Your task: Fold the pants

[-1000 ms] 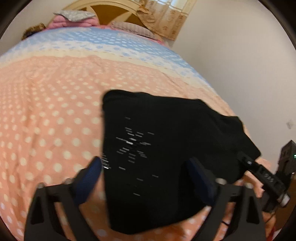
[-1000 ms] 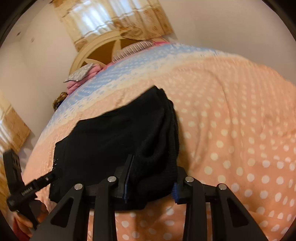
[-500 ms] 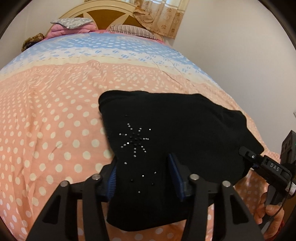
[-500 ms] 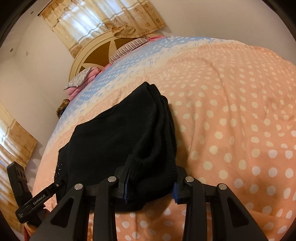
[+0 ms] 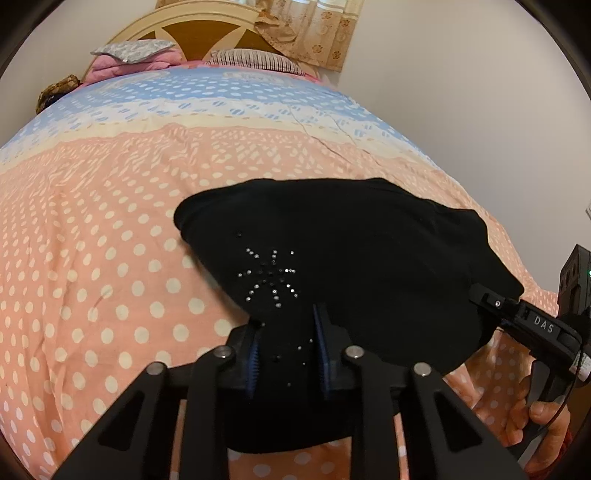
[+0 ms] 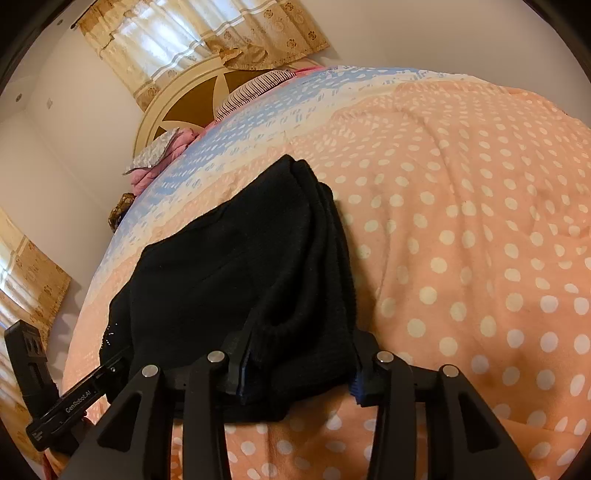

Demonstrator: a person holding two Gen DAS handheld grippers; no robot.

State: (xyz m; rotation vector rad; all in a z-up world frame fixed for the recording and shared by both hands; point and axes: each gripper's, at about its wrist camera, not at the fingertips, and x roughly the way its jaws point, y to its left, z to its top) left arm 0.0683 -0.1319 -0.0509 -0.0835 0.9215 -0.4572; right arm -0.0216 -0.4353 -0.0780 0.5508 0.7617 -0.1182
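A: Where are the pants [image 5: 354, 258]?

B: Black, already doubled into a thick pad, lying on the polka-dot bedspread [image 5: 92, 258] at the near edge of the bed. A rhinestone starburst [image 5: 271, 275] shows on top, at about 12 o'clock from the left gripper [image 5: 288, 358].

A: And the jaws?

B: The left gripper is clenched on the near hem, cloth pinched between its blue pads. The right gripper [image 6: 299, 365] straddles the ribbed, stacked edge at its end; its jaws are opening, with the fabric between them and the pads barely pressing.

A: So which step?

B: I'd judge a further fold is being set up. Next, both ends likely need a firm pinch, then lifting together toward 12 o'clock.

A: The room?

B: A soft, slightly wrinkled quilt, peach turning blue toward the arched headboard [image 5: 192, 35]; pillows [image 5: 255, 61] and curtains [image 6: 177, 40] beyond, with plain walls.
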